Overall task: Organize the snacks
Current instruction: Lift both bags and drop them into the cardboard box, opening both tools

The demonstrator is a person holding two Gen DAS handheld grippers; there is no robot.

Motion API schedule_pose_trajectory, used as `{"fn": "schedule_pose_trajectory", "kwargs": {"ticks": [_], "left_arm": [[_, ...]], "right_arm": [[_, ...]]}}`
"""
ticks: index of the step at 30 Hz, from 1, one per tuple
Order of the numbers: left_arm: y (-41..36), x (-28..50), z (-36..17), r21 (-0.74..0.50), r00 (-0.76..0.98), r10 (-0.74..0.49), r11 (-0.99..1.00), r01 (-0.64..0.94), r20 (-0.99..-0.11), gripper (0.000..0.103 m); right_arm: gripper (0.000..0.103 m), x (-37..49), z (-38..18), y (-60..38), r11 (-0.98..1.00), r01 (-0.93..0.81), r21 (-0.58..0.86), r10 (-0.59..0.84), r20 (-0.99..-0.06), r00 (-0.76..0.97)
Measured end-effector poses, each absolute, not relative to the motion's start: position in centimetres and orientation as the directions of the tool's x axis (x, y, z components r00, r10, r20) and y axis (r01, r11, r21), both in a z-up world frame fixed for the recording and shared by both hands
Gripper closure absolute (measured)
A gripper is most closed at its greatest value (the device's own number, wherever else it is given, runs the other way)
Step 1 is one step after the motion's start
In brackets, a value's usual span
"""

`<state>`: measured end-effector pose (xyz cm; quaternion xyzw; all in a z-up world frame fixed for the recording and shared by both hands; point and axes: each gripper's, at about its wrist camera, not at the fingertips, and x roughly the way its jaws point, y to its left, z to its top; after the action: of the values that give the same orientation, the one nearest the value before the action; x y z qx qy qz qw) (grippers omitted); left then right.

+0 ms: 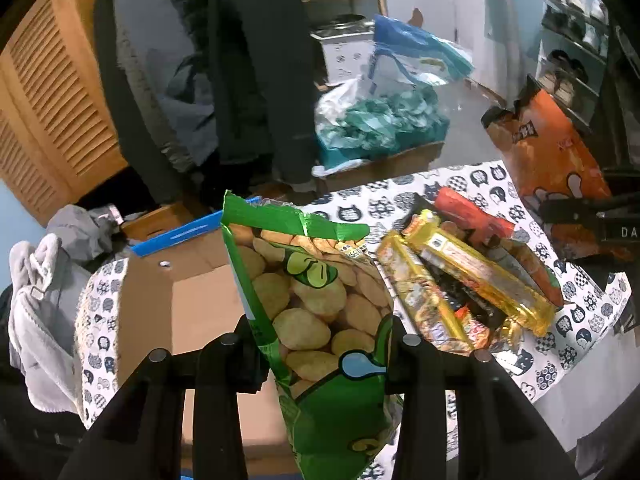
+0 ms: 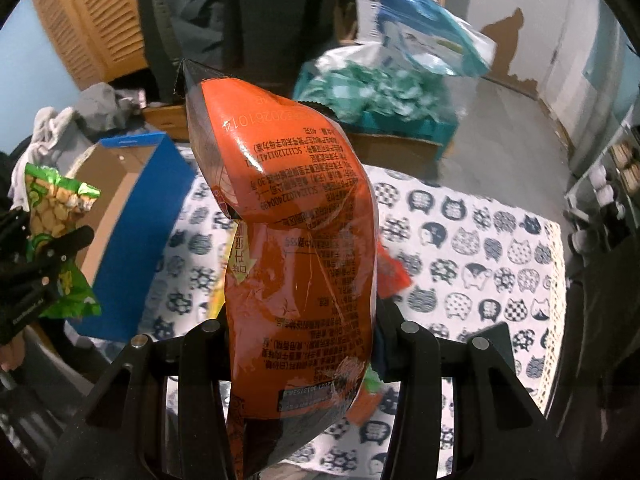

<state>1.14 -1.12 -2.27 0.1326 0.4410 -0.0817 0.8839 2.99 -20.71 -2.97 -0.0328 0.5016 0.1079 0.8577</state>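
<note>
the cardboard box (image 1: 192, 304) on the left is partly hidden by the green snack bag (image 1: 320, 320), maybe open on top. the left hand-held gripper (image 1: 320, 344) squeezes that bag over the box. a pile of snack packs (image 1: 468, 276) lies on the desk (image 1: 580, 344). the right hand-held gripper (image 2: 300, 332) pinches the orange snack bag (image 2: 296, 240) upright, above the desk.

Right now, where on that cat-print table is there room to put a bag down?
The cat-print cloth lies bare right of the orange bag. The cardboard box shows bare floor. It is crowded around the yellow snack packs.
</note>
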Motion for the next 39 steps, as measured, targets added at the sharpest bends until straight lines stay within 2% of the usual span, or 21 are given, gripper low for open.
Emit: {"fn": "schedule_pose_trajectory", "kwargs": {"ticks": [18, 39], "left_arm": [[8.8, 1.8, -3.6, 0.134, 0.572, 0.048, 0.985, 0.109, -0.819, 0.063], [14.6, 2.2, -5.6, 0.149, 0.510, 0.123, 0.989, 0.010, -0.851, 0.062]], "right_arm": [[0.058, 5.1, -2.8, -7.7, 0.914, -0.386, 0.128, 0.287, -0.875, 0.389], [0.058, 6.8, -4.6, 3.6, 0.853, -0.480, 0.206, 0.367, -0.891, 0.268]]}}
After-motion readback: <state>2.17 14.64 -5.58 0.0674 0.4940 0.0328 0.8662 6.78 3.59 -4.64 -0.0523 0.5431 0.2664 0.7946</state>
